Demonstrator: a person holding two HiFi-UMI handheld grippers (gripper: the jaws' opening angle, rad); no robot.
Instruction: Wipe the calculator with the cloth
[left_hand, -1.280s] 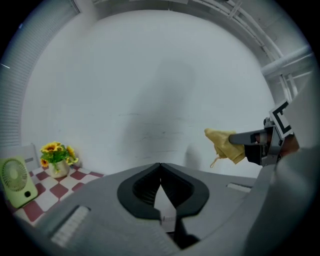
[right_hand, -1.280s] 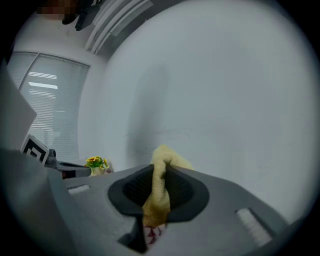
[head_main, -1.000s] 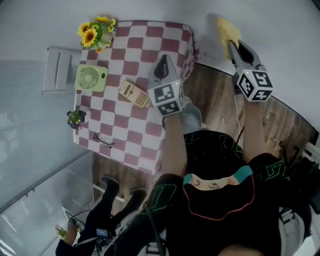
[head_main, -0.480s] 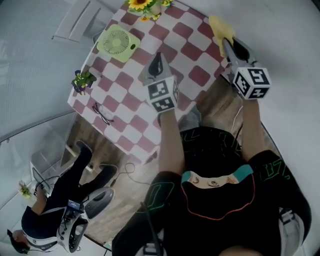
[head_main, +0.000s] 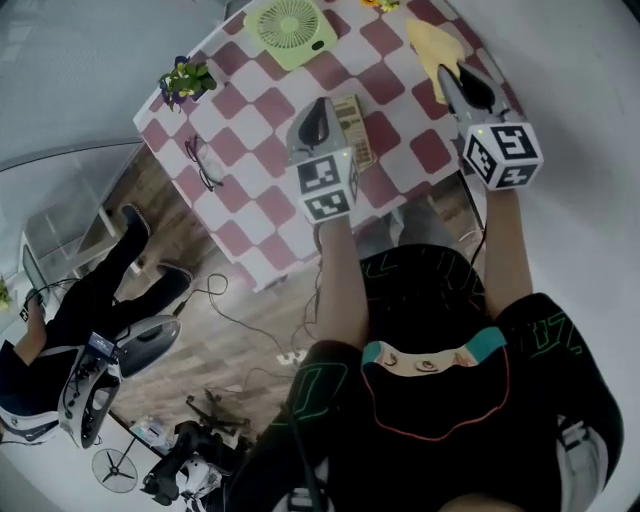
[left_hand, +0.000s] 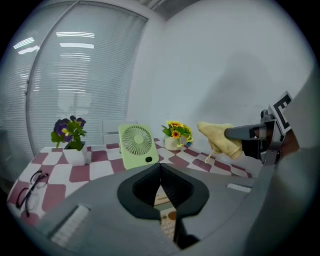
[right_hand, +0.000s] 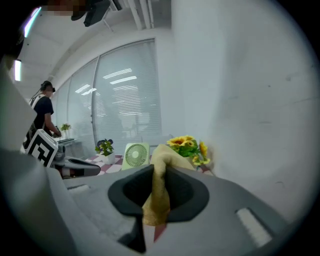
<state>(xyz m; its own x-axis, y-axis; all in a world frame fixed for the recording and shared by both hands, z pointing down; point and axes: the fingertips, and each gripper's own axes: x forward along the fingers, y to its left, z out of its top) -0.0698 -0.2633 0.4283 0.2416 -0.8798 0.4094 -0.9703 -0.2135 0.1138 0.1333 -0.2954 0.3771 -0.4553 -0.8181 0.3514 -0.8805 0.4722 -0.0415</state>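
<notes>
The beige calculator (head_main: 352, 128) lies on the red-and-white checked table (head_main: 262, 208); in the left gripper view I see calculator (left_hand: 166, 214) just under the jaws. My left gripper (head_main: 318, 104) hovers over its left edge, shut, with nothing held; gripper (left_hand: 160, 168) has its jaws meeting. My right gripper (head_main: 448, 72) is over the table's right part, shut on the yellow cloth (head_main: 430, 42), which hangs between its jaws as cloth (right_hand: 157, 195) in the right gripper view. From the left gripper view the cloth (left_hand: 220, 140) hangs above the table, clear of the calculator.
A green desk fan (head_main: 290, 18) stands at the table's far side, with sunflowers (left_hand: 177, 134) beside it. A purple flower pot (head_main: 186, 80) and glasses (head_main: 204, 164) are at the left. Another person (head_main: 70, 330) stands on the wooden floor, among cables (head_main: 240, 320).
Both grippers have come in over the table from beyond its edge. The calculator, hidden half a second ago, now shows beside the left gripper. The cloth stays held.
</notes>
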